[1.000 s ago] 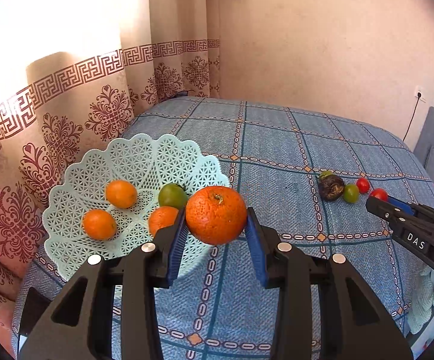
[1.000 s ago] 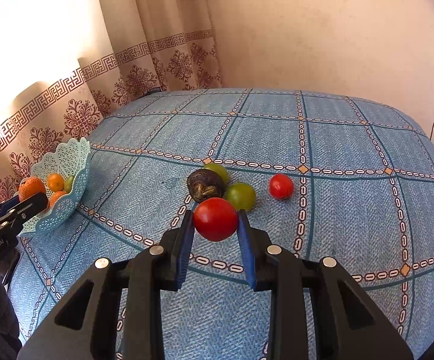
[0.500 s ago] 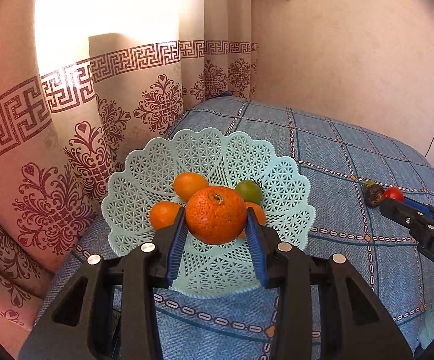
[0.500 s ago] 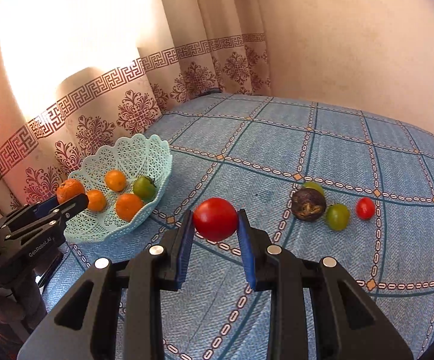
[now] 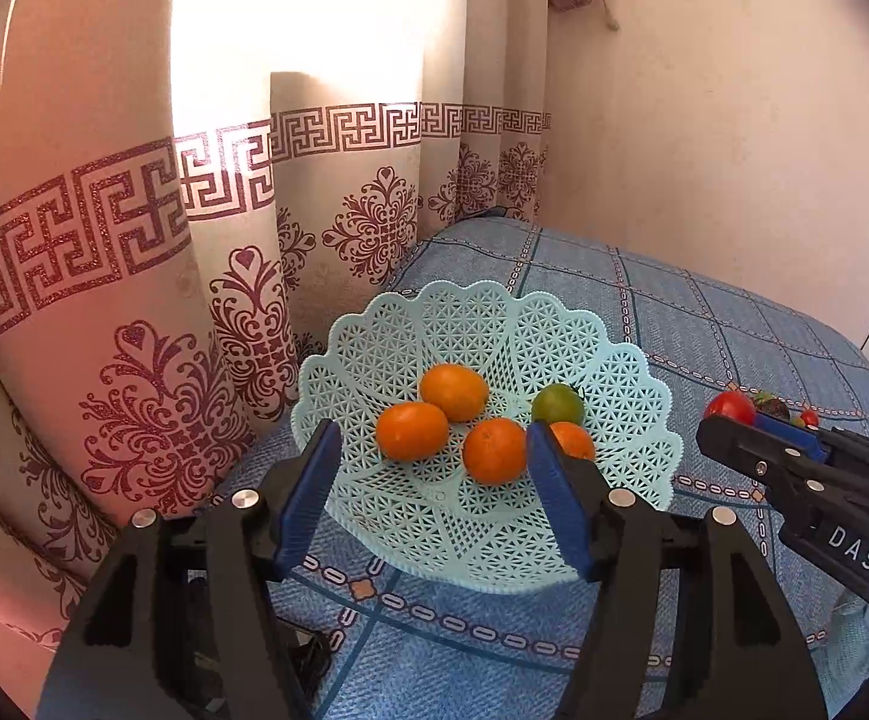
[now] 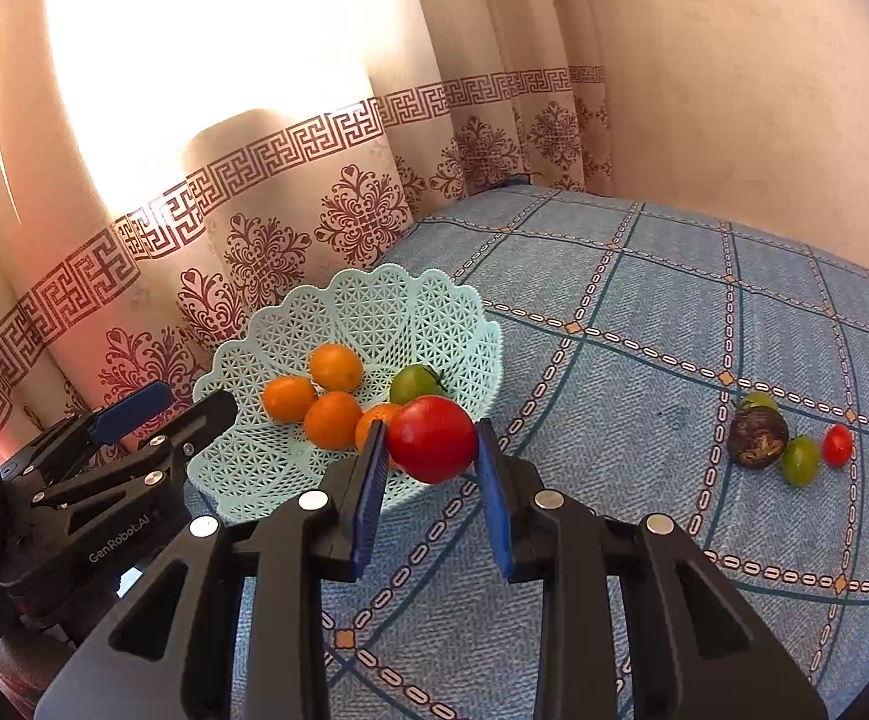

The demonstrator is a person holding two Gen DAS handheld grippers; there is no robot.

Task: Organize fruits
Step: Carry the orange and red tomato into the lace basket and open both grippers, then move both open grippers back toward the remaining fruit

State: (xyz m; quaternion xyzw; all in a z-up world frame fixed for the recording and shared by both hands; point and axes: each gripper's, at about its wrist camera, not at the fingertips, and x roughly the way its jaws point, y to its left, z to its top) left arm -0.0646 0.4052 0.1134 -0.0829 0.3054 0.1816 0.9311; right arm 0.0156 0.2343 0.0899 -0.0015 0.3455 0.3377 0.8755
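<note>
Between the pads of my right gripper (image 6: pixel 431 459) sits a red tomato (image 6: pixel 432 438), clamped from both sides and carried above the blue checked bed (image 6: pixel 644 312); the mint lattice basket (image 6: pixel 374 300) lies ahead and to the left of it, its near rim just under and beyond the tomato, so the coming move, as I judge it, is a short push forward and left, then a drop and a release; the tomato is round, so no long axis matters, only clearing the scalloped rim. My left gripper (image 5: pixel 428 480) stands spread wide and empty at the near rim of the same basket (image 5: pixel 632 372), over four oranges and a green tomato (image 5: pixel 557 403); the nearest orange (image 5: pixel 493 450) lies between its pads without being touched; my left is thus the nearer one to the basket, but it has nothing to place and may crowd the landing spot. Well apart on the right of the bed a dark wrinkled fruit (image 6: pixel 757 438), two green tomatoes, the nearer (image 6: pixel 800 459), and a small red tomato (image 6: pixel 838 444) wait in a cluster. Readable writing: "DAS" on my right gripper's side in the left view; "GenRobot.AI" on my left gripper's side in the right view; smaller print below it, too blurred to be sure of.
</note>
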